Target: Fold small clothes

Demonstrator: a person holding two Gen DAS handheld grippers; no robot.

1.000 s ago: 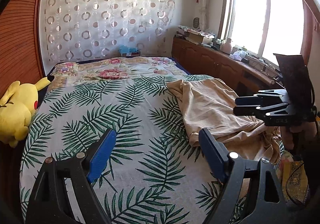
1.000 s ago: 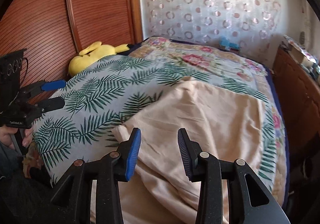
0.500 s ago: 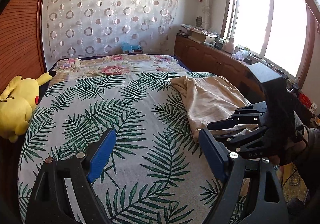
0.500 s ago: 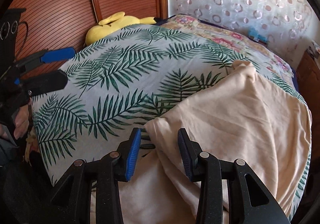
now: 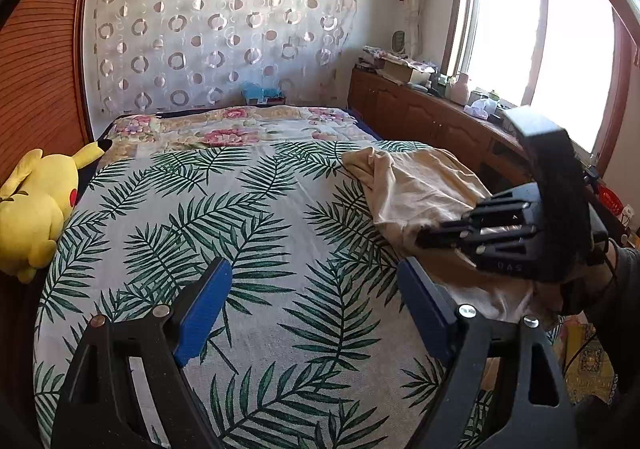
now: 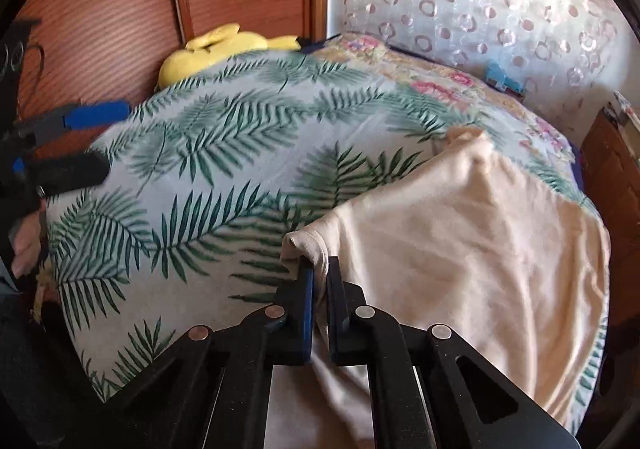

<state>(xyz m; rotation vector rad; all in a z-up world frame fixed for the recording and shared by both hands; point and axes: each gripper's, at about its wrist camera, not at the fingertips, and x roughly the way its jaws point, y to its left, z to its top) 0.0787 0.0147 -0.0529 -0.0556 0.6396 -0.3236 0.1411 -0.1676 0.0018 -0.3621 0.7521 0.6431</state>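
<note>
Right hand-held gripper point(image 6: 316, 281), nearest in right wrist view: jaws pinched nearly together on the near-left corner/hem of the beige garment point(image 6: 460, 233), cloth visibly tucked between the blue pads point(image 6: 308, 301). Prob. grabbing a corner so the piece can be dragged or spread toward the middle of the bed — judgement only. Grip is on a thin edge, could slip if pulled hard.

Left hand-held gripper point(image 5: 316, 301): jaws wide apart, nothing between them, hovering over the near part of the bedspread point(image 5: 224, 217) w/ the palm-leaf print. Looks like it's waiting for a 2nd corner; not touching the cloth.

Garment lies on the right side of the bed, rumpled, running from near edge toward mid-bed, one bunched end pointing far-left. Part of it hangs off the near-right edge, so it prob. needs flattening before any fold. Fold not yet begun, by the look of it. Type of garment: can't tell, no sleeves or legs clear.

Mid-bed is bare leaf print = room to lay it flat. Farther: floral sheet point(image 5: 240, 129) at the head end. Yellow plush toy point(image 5: 36, 205) on far-left edge by the wood panel wall, well apart from the cloth. Far right: cabinet point(image 5: 432, 121) under the window, cluttered top; patterned curtain point(image 5: 216, 33) at the back.
</note>
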